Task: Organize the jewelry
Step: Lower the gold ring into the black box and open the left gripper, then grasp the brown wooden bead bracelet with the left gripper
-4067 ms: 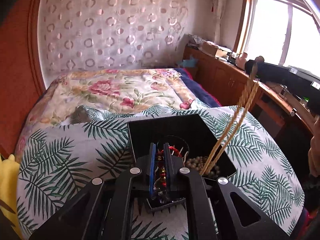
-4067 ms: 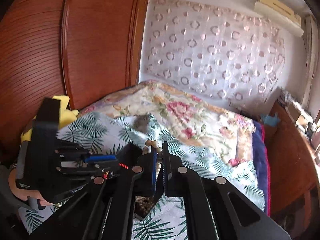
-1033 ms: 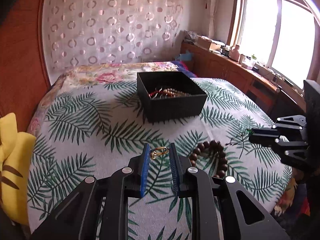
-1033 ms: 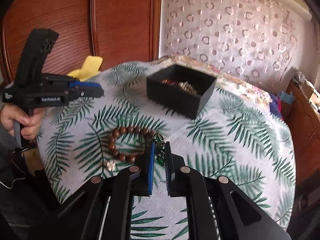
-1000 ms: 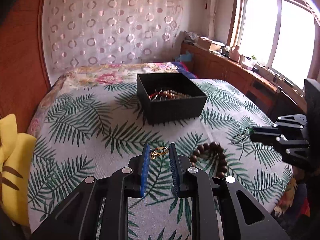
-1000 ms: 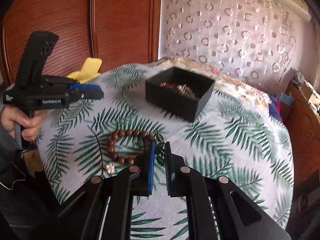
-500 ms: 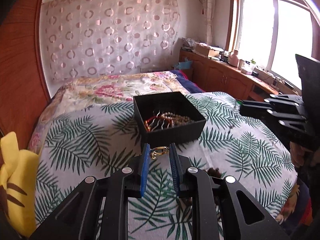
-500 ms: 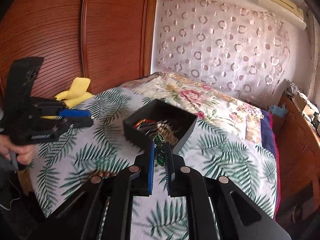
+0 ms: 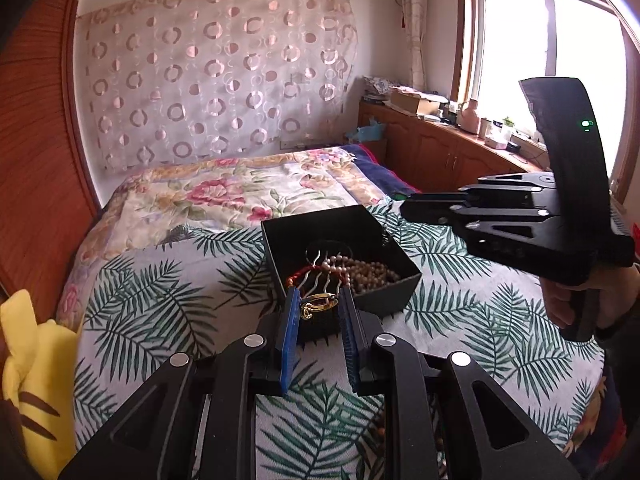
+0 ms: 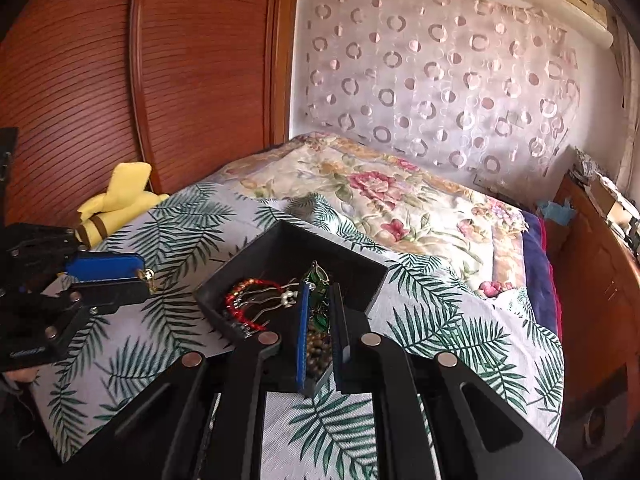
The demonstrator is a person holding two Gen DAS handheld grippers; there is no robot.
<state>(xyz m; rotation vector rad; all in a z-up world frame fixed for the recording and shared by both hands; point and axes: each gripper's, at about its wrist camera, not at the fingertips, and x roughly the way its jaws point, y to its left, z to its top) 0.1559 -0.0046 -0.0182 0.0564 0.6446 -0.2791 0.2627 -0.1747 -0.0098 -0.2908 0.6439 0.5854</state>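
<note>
Left gripper [image 9: 319,307] with its jaws narrowed onto a gold ring [image 9: 318,303], which spans the gap between the blue pads near their tips, its band lying roughly crosswise to the fingers. The black box [image 9: 394,290] sits directly ahead of and below these jaws; its near wall is just beyond the fingertips, so the ring appears to hang at or just short of the rim. The release presumably requires a short advance forward over the opening.

Right gripper [image 10: 320,304] with its jaws closed to a narrow slot on a green leaf-shaped piece [image 10: 319,280], which stands up between the pads with its long axis along the fingers. These tips lie over the box interior [image 10: 288,248], so the right gripper is judged the nearer to a drop.

Box contents: a red beaded strand [image 10: 240,300], a pale bead strand [image 9: 366,270], silver pronged hairpins [image 9: 320,270]. Box and grippers are above a palm-leaf cloth [image 9: 160,300].
</note>
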